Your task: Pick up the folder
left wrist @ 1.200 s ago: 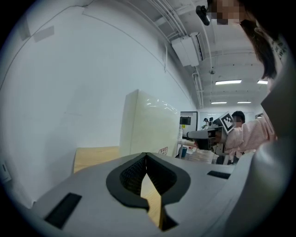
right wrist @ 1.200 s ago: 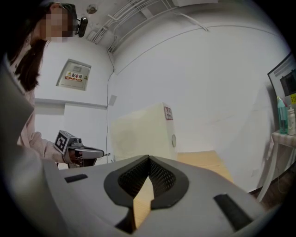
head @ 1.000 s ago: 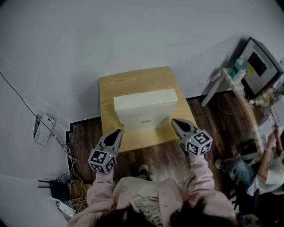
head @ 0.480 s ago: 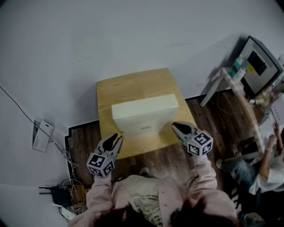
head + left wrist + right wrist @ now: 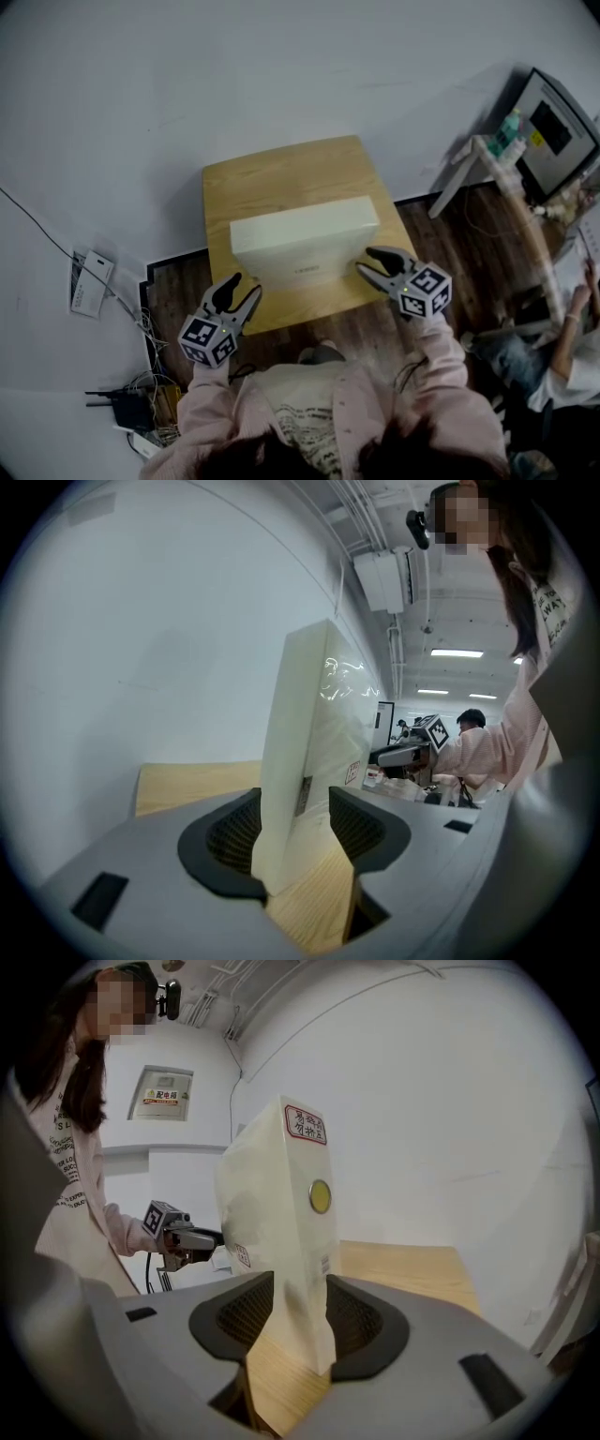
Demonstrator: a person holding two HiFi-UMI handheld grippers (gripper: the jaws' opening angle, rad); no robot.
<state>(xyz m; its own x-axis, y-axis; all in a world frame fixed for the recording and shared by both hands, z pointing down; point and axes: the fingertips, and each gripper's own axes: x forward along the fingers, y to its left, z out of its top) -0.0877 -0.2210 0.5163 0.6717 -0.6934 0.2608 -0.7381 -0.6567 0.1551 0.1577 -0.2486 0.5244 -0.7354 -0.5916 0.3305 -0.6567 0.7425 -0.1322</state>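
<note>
A small light wooden surface (image 5: pixel 281 178) stands against a plain white wall (image 5: pixel 234 75) on a dark plank floor (image 5: pixel 173 291), with a tangle of cables (image 5: pixel 150 380) on the floor at its left. At the right a monitor (image 5: pixel 560 131) sits on a stand. Ceiling strip lights (image 5: pixel 457 653) glow overhead.

My left gripper (image 5: pixel 242 286) and right gripper (image 5: pixel 366 261) are grey with black mesh pads (image 5: pixel 234 832) and black-and-white marker cubes (image 5: pixel 211 339), the folder (image 5: pixel 305 239) is cream with 1 yellow dot (image 5: pixel 320 1195), the table (image 5: pixel 272 178) pale wood, my sleeves (image 5: pixel 208 408) pink.
</note>
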